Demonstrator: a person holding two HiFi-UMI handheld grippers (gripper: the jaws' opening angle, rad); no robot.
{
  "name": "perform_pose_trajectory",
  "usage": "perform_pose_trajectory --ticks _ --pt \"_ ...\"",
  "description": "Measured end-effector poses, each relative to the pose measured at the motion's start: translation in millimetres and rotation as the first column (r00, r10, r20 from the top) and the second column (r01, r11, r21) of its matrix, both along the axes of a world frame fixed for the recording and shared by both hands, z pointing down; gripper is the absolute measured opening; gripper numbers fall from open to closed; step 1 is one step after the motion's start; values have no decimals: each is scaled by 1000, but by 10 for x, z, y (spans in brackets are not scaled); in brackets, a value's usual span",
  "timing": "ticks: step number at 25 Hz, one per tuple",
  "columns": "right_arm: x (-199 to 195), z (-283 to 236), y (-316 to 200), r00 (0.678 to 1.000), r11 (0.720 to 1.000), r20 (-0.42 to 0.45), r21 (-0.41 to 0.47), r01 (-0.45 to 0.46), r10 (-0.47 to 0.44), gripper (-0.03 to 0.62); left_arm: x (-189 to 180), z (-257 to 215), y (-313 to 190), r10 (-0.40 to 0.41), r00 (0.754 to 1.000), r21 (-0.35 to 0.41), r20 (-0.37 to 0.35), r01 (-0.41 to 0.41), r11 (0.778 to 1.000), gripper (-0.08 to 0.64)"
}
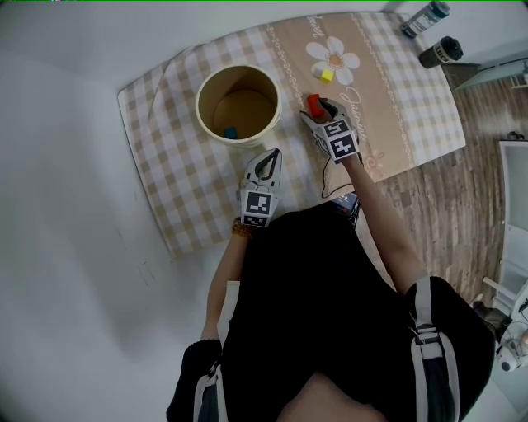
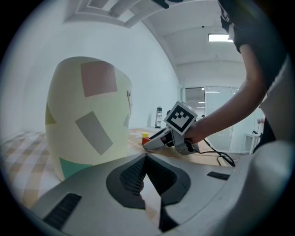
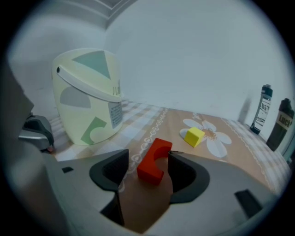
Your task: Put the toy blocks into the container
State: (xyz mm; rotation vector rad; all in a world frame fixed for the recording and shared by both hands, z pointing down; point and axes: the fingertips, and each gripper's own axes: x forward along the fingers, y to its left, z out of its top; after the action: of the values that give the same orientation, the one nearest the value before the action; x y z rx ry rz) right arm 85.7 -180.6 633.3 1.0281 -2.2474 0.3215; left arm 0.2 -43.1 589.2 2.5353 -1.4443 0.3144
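A cream round container [image 1: 238, 103] stands on the checked cloth, with a small blue block [image 1: 231, 132] on its bottom. To its right lies a red arch block [image 1: 313, 102]. My right gripper [image 1: 318, 110] is open around it. In the right gripper view the red block [image 3: 154, 161] sits between the spread jaws of the right gripper [image 3: 148, 155], close to the right jaw and apart from the left one. A yellow cube [image 3: 194, 136] lies beyond, on the flower print. My left gripper [image 1: 267, 161] rests just in front of the container, shut and empty [image 2: 146, 156].
The checked cloth [image 1: 181, 181] covers the table to its left and front edges. Two bottles [image 1: 426, 18] [image 1: 440, 52] stand at the back right corner. A thin cable [image 1: 330, 185] trails from the right gripper. Wooden floor lies to the right.
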Motion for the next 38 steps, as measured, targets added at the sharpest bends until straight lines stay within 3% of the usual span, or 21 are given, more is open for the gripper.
perform_pose_trajectory --ticks 3,5,11,19,32,38 --pt "39 40 -12 999 1000 -28 7 -15 16 242 4 1 -1 1 1000 0 1 -1 1000 2" --pt "55 27 -24 999 999 -45 26 -22 23 150 5 2 -1 1 1000 0 0 -1 1000 2" --pt "60 -28 -3 1000 1000 -27 18 -14 14 144 2 2 -1 1 1000 1 1 -1 1000 2" --pt "-20 -289 155 998 999 68 44 9 -12 143 -3 6 -8 1 1000 1 -1 -1 1000 2" --pt "-446 -447 896 976 982 116 61 181 -187 141 -1 -3 3 2 1000 2 -1 -2 1000 2" --pt "-527 -403 1001 971 977 116 57 204 -209 141 3 2 -2 2 1000 3 -1 -1 1000 2"
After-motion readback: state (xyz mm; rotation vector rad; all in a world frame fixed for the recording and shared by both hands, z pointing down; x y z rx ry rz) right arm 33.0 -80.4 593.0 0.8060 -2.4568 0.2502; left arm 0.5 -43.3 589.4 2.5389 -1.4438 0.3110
